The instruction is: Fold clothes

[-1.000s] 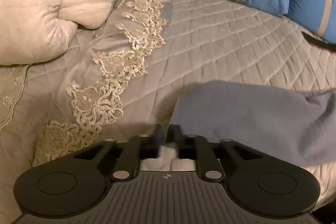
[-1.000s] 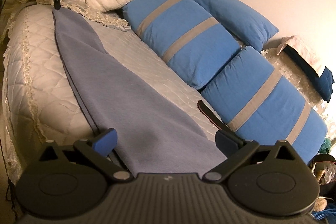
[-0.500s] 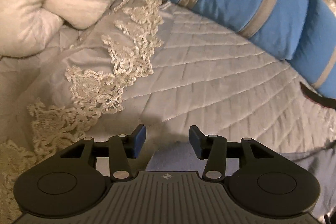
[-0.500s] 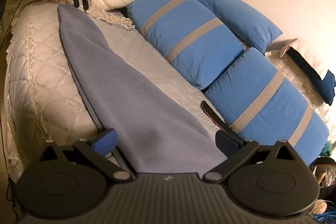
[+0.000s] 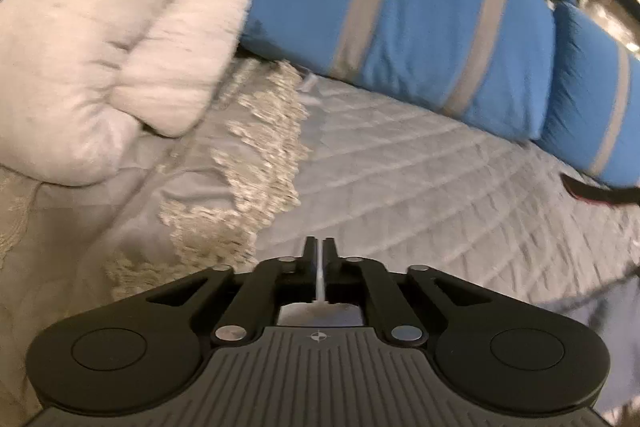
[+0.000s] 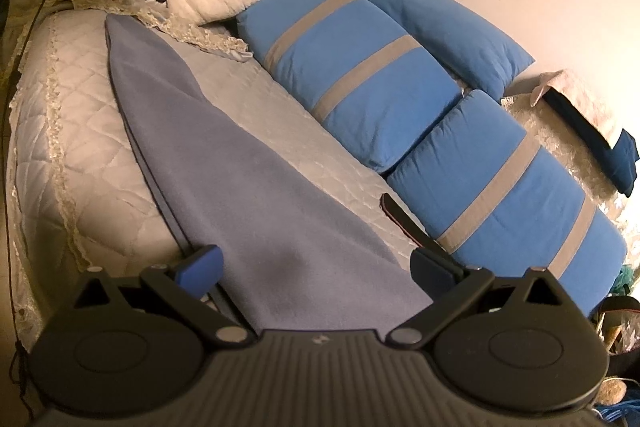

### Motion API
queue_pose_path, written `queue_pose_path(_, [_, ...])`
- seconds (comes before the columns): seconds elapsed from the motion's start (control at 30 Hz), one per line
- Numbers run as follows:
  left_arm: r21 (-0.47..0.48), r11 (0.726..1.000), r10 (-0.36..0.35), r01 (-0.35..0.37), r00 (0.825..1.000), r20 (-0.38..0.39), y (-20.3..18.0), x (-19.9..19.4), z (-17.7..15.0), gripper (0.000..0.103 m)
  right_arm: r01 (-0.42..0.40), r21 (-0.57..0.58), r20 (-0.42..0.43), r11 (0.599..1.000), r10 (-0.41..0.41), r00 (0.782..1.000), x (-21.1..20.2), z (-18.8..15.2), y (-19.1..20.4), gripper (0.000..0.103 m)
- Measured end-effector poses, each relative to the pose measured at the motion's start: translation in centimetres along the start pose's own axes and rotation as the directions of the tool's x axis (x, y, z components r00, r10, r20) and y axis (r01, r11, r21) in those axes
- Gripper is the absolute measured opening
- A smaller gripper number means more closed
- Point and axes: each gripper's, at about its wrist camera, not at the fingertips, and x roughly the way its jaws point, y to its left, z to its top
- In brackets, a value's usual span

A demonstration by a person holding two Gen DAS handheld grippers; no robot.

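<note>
- Lying along the bed (image 6: 80,163), the blue-grey garment (image 6: 240,187) runs as one long, flat strip from the near edge toward 11 o'clock in the right wrist view, tapering to a rounded tip near the lace trim (image 6: 192,31)
- a dark line along its 9 o'clock edge suggests a second layer beneath, so it seems doubled lengthwise at least once; whether shorter folds are left, one moment cannot settle
- the right hand-held gripper (image 6: 316,265) stands wide open, its blue pads either side of the near end of the cloth, gripping nothing
- the left hand-held gripper (image 5: 319,251) has its fingers drawn together with only a thin slit between them, nothing seen held; from the right wrist view it hangs above the far tip, clear of the cloth
- the garment looks soft, matte, fleece-like; the bed cover is quilted in diamonds with a satin sheen; blue pillows (image 6: 352,75) with grey stripes lie at 2 o'clock; a puffy white duvet (image 5: 100,59) sits at 10 o'clock in the left wrist view
</note>
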Motion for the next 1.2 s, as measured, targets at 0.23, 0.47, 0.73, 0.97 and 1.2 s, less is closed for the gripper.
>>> queue_pose_path(0.23, [0.218,0.961,-0.159,0.172,0.984,-0.077,-4.5,1.9,-0.8,0.048,-0.001,-0.007,-0.004,1.000,0.001,1.000,0.1,-0.1,0.1,0.103])
queue_pose_path(0.47, [0.393,0.869,-0.235,0.300,0.950,-0.206,-8.3,3.9,-2.3,0.050,-0.002,-0.002,-0.014,1.000,0.002,1.000,0.3,-0.2,0.0,0.103])
queue_pose_path(0.73, [0.485,0.795,-0.261,0.364,0.927,-0.268,-10.4,4.7,-3.8,0.002,0.003,0.001,-0.019,1.000,-0.003,1.000,0.4,-0.2,0.0,0.103])
queue_pose_path(0.97, [0.486,0.815,-0.275,0.315,0.949,-0.156,-9.2,2.3,-3.0,0.003,0.004,-0.004,-0.011,1.000,-0.004,1.000,0.3,-0.1,0.1,0.103])
queue_pose_path(1.2, [0.412,0.896,-0.137,0.164,0.986,-0.094,-8.7,2.8,-1.7,0.039,0.004,-0.010,-0.013,1.000,-0.004,1.000,0.2,-0.1,0.1,0.103])
